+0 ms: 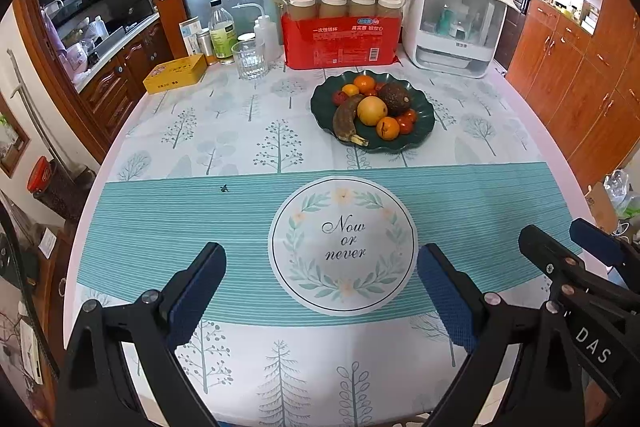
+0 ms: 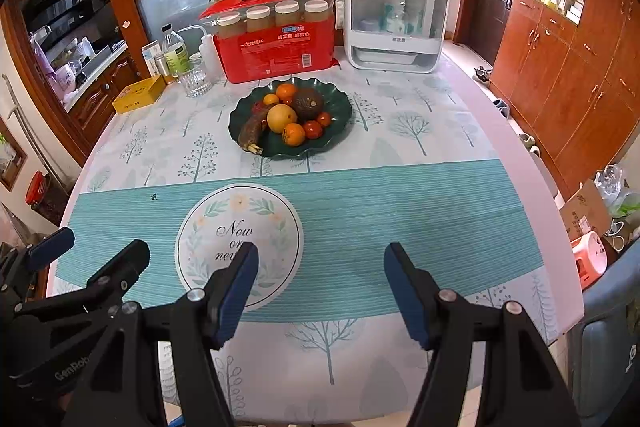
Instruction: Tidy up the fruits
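Over the near edge of the table, left tongs and right tongs side by side, both tilted down at the cloth. Left jaws spread wide, nothing between the blue pads but the printed "Now or never" circle. Right jaws likewise parted and empty, over the teal striped band. Right tongs also visible at the right edge of the left wrist view, so the two sit just beside each other.

Farther out, straight ahead and well apart from both: dark green scalloped plate piled with fruit. On it a browned banana, long axis running from the plate's middle toward the near rim, stem end nearest the tongs; a yellow round fruit touching it; a dark avocado behind; oranges and small red fruits around these.

Plate slightly right of the left tongs' line and slightly left of the right tongs' line, so roughly equal reach. Judged: fruit already gathered; either hand must go forward to reach it.

Beyond the plate: red package, white appliance, glass.
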`<state>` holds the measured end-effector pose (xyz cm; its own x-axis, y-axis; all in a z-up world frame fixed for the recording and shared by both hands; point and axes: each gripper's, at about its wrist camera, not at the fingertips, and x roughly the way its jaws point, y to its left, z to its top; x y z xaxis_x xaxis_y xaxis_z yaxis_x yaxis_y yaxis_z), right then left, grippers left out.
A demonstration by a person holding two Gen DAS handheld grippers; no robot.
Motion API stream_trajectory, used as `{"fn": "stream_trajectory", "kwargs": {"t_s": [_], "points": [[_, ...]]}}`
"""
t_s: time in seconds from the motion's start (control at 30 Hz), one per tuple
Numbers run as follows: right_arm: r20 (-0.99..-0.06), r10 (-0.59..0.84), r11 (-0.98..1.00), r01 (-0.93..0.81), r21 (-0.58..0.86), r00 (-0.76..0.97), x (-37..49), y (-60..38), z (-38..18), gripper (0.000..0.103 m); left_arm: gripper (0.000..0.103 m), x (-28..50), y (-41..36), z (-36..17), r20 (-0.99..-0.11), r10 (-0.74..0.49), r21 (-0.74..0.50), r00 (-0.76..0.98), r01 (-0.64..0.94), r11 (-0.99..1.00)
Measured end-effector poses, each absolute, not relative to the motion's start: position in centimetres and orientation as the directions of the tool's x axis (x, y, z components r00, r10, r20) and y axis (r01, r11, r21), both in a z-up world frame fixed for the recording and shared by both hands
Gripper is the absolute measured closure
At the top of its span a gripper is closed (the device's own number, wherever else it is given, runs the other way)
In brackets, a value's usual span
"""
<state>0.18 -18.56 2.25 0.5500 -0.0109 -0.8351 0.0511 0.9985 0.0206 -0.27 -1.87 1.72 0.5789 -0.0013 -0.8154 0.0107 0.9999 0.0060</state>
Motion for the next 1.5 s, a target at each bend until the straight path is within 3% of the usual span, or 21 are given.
{"fn": "stream_trajectory", "kwargs": {"t_s": [1.5], "points": [[-0.836,-0.006,0.998,0.05,0.026,0.549,-0.21,-18.89,2.11,0.037,0.007,-0.96,-2.48,1.92,-0.815,-0.009,-0.003,0.579,0.011,1.0]]}}
